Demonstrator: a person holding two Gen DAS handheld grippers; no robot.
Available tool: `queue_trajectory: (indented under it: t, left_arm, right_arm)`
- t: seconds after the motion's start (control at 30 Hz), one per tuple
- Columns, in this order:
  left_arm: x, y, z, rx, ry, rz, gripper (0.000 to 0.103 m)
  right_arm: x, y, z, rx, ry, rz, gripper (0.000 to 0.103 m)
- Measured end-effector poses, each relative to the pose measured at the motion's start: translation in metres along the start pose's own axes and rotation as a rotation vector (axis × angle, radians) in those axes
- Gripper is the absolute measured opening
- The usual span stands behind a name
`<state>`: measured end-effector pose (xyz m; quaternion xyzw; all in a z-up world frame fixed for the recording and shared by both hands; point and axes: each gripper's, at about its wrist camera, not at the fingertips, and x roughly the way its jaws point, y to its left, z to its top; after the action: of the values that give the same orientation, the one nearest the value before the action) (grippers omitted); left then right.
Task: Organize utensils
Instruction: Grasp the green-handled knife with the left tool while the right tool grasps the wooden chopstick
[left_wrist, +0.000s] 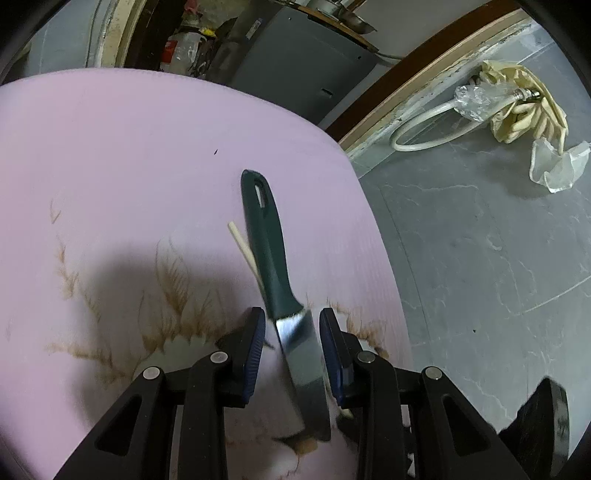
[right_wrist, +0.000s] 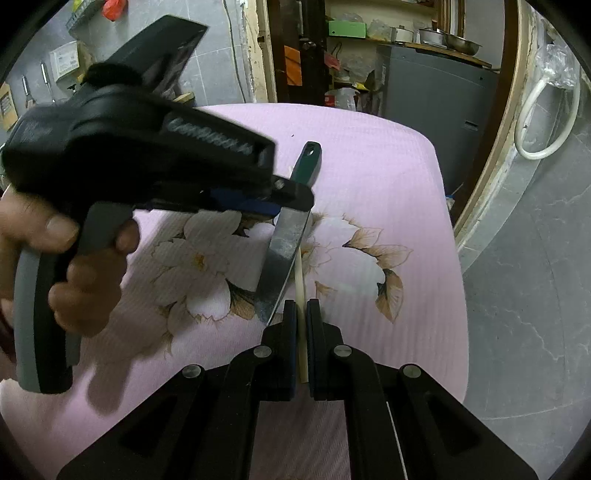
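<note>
Right wrist cam: right claw (right_wrist: 301, 306) clenched on chopstick (right_wrist: 300, 284); left claw (left_wrist: 291, 328) straddles knife (left_wrist: 295, 343) w/ gaps, prob sorting by type.

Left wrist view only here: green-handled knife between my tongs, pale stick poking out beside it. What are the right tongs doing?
Observer: Right tongs are shut on the pale wooden chopstick, near its closer end.
Operator: Is the stick clear of the knife there?
Observer: No. It runs along the steel-bladed, dark-green-handled knife and slips under the blade farther up.
Operator: Blade tip?
Observer: Over the pink flower-print cloth, right beside the right tongs' finger on the picture's left. I cannot tell whether they touch.
</note>
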<state>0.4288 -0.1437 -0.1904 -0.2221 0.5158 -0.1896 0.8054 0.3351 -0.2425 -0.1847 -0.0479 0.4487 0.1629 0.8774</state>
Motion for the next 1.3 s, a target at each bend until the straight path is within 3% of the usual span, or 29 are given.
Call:
queue_trajectory:
  t: [0.33, 0.47, 0.67, 1.03, 1.2, 1.23, 1.3]
  left_arm:
    - [0.01, -0.008, 0.017, -0.037, 0.022, 0.058, 0.028]
    - [0.011, -0.015, 0.016, 0.019, 0.024, 0.13, 0.02]
    - [0.004, -0.002, 0.015, -0.012, 0.019, 0.088, 0.014]
    - [-0.029, 0.014, -0.017, -0.021, 0.01, 0.152, 0.01]
    - [-0.045, 0.011, -0.049, -0.014, 0.075, 0.173, 0.007]
    - [-0.048, 0.01, -0.053, 0.002, 0.078, 0.185, 0.007]
    - [-0.052, 0.01, -0.055, 0.004, 0.062, 0.198, 0.006]
  right_arm:
    - [0.003, 0.003, -0.004, -0.019, -0.005, -0.009, 0.004]
    - [0.002, 0.004, -0.005, -0.013, -0.003, -0.013, 0.004]
    - [0.007, -0.003, -0.002, 0.022, 0.001, -0.001, 0.004]
    - [0.0, -0.014, -0.009, 0.085, 0.025, -0.01, 0.004]
    - [-0.008, -0.028, -0.022, 0.183, 0.1, 0.062, 0.005]
    - [-0.009, -0.03, -0.021, 0.191, 0.101, 0.07, 0.006]
    - [-0.008, -0.03, -0.02, 0.185, 0.095, 0.073, 0.018]
